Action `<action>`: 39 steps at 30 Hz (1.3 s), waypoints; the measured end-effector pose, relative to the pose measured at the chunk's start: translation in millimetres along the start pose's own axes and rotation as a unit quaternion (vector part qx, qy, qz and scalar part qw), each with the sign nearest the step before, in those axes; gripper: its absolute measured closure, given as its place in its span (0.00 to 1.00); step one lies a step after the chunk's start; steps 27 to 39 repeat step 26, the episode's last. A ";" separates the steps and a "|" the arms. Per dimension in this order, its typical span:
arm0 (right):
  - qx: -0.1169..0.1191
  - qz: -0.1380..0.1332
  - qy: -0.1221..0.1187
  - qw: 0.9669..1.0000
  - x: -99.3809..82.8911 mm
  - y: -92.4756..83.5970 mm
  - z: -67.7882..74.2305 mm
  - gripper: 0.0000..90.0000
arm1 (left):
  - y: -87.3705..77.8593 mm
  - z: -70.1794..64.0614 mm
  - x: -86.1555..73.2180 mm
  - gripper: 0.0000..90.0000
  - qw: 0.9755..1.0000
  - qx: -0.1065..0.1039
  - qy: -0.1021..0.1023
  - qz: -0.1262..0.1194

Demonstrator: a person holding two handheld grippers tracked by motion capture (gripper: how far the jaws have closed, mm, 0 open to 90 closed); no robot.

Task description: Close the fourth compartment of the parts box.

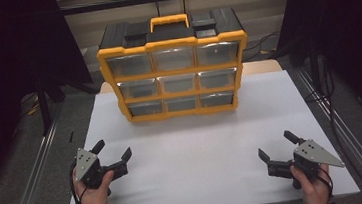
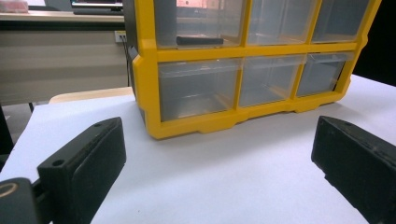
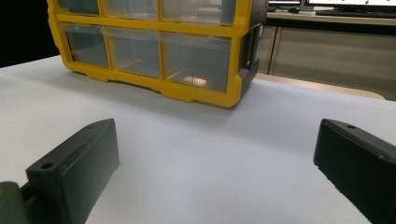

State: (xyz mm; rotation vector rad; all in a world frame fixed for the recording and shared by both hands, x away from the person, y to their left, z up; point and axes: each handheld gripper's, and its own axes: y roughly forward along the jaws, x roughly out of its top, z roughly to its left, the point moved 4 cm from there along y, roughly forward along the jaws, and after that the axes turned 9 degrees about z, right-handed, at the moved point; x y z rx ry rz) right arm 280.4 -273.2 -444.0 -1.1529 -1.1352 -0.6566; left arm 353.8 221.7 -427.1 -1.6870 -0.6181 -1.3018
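Both claws gaping, low before the drawer cabinet (image 1: pixel 173 67)

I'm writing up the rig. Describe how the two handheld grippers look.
Each hand holds a black gripper: the left gripper and the right gripper. Both have two blocky black jaws with a small round hole near each tip, and a grey three-cornered plate dotted with small holes on top. A thin dark cable loops by each hand.

Left tongs (image 1: pixel 112 151) and right tongs (image 1: pixel 275 145): black, blocky, two-jawed, each jaw bearing one small round hole. A grey three-cornered plate dotted with screws tops each; dark cables trail behind.
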 end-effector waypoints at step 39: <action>-0.001 0.001 -0.001 1.000 -0.2 0.1 -0.2 0.00 | -6.0 -1.1 -9.8 0.03 1.000 -0.003 -0.001 0.007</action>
